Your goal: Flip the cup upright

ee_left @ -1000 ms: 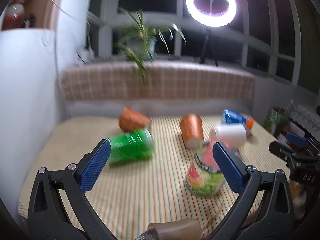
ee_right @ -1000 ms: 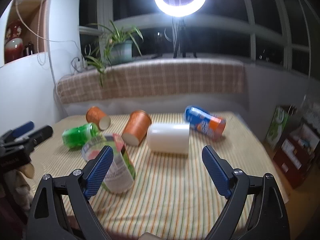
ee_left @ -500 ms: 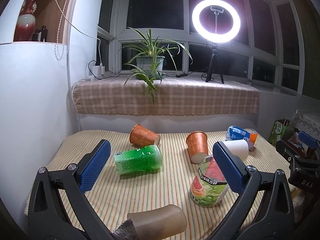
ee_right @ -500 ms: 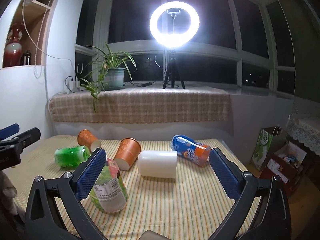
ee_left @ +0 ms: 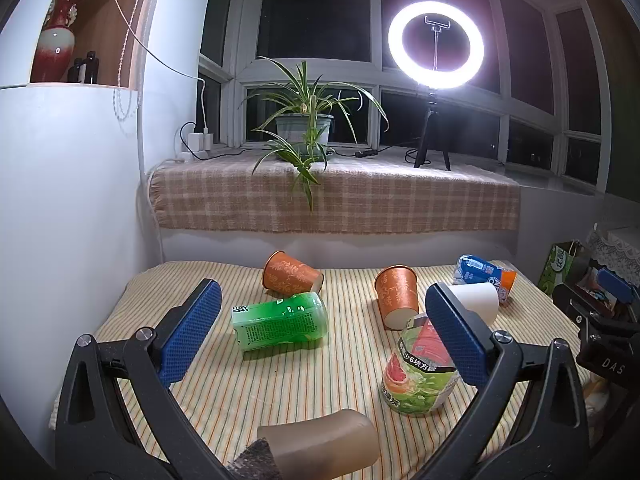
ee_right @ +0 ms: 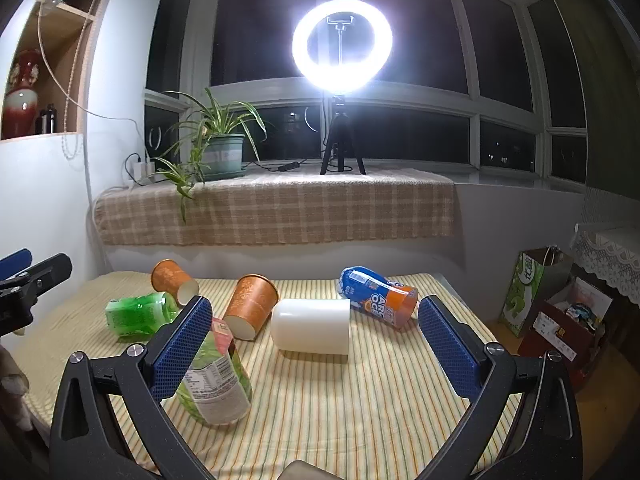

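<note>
- My right claw (ee_right: 316,332) hangs spread wide and empty above a table covered in a yellow striped cloth (ee_right: 360,408), its two blue ribbed pads far apart.
- My left claw (ee_left: 320,328) is likewise spread wide and holds nothing; it hovers over the left part of the same table.
- Straight ahead between my right pads lies a plain white plastic cup (ee_right: 311,331), on its side, mouth towards the right.
- Just beside it to the left is an orange patterned paper cup (ee_right: 251,307), tipped over with its mouth facing me; a second one (ee_right: 173,281) lies farther back left.
- Other toppled things around: a green plastic bottle (ee_right: 138,314), a blue and orange bottle (ee_right: 378,300), and a cut-off bottle with a fruit label (ee_right: 216,380) near my left pad.
- Judging from this, I am at the approach step; nothing is grasped yet.
- Next, I would lower the right claw around the white cup's wall, close, then rotate it mouth-up.
</note>
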Available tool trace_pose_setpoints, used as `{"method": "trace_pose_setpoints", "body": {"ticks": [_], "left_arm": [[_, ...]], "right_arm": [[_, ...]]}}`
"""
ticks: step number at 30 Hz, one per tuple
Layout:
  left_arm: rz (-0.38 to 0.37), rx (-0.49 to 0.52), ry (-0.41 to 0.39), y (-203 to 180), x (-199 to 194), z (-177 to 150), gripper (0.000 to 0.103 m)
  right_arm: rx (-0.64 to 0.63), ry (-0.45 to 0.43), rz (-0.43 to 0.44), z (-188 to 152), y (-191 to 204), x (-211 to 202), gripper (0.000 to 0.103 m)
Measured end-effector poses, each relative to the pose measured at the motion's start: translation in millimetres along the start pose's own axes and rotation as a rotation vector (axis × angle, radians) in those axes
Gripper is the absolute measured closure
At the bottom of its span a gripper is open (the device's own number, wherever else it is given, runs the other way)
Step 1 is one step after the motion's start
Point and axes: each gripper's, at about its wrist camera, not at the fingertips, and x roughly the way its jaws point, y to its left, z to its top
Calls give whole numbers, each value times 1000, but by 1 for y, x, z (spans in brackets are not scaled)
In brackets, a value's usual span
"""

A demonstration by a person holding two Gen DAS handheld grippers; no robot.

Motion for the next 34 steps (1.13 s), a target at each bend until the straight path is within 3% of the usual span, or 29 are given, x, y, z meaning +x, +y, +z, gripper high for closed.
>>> {"method": "trace_pose_setpoints", "body": {"ticks": [34], "left_arm": [[7, 6, -6, 4, 2, -2, 0]], "right_arm": [[-3, 45, 7, -6, 1, 10, 1]]}}
